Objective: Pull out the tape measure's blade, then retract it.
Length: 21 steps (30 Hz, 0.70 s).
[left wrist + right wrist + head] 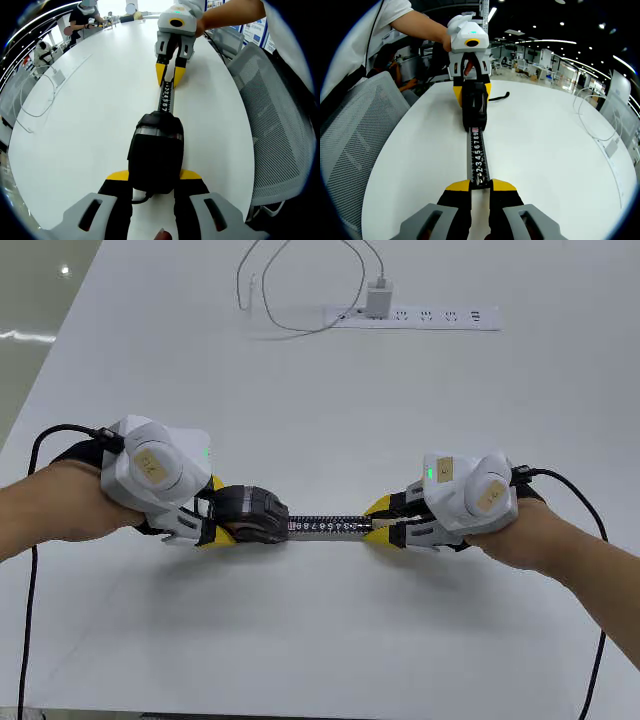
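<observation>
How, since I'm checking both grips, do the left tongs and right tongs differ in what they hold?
The left tongs clamp the black tape measure case; the right tongs pinch the tip of the blade. The left tongs stand wide around the thick case; the right tongs are nearly closed. Both have yellow tips.

blade [478,155] tip: hidden in right gripper [480,187] fingers [456,200] | tape case [156,150] rear: hidden
</observation>
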Motion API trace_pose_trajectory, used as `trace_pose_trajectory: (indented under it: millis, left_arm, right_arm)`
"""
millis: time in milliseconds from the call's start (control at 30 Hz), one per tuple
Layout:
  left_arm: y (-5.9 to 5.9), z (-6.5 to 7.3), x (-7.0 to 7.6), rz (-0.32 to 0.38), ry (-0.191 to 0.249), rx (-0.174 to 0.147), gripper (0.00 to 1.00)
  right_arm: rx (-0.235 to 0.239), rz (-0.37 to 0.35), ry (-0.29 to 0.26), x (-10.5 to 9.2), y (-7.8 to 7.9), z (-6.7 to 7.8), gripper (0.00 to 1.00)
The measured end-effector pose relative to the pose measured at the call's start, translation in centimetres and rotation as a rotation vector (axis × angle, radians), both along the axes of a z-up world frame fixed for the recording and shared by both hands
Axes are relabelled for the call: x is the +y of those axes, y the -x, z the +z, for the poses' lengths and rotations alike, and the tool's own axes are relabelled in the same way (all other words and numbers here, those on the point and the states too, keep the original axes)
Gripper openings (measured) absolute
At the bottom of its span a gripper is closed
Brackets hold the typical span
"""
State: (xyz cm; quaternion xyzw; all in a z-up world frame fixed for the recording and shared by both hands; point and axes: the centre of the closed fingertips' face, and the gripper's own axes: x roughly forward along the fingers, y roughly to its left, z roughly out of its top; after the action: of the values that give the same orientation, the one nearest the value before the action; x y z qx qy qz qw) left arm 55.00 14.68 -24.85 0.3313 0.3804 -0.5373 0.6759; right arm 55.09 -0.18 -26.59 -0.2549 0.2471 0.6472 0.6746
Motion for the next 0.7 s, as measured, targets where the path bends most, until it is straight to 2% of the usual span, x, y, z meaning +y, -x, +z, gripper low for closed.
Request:
trace_pose_trajectory:
  millis: [700]
  left_arm:
    - [0.0, 0.0, 0.0, 0.003, 0.002, 0.001, 0.27]
  right_arm:
    - [-0.002, -0.022, 0.019, -1.7, -0.2, 0.0, 0.08]
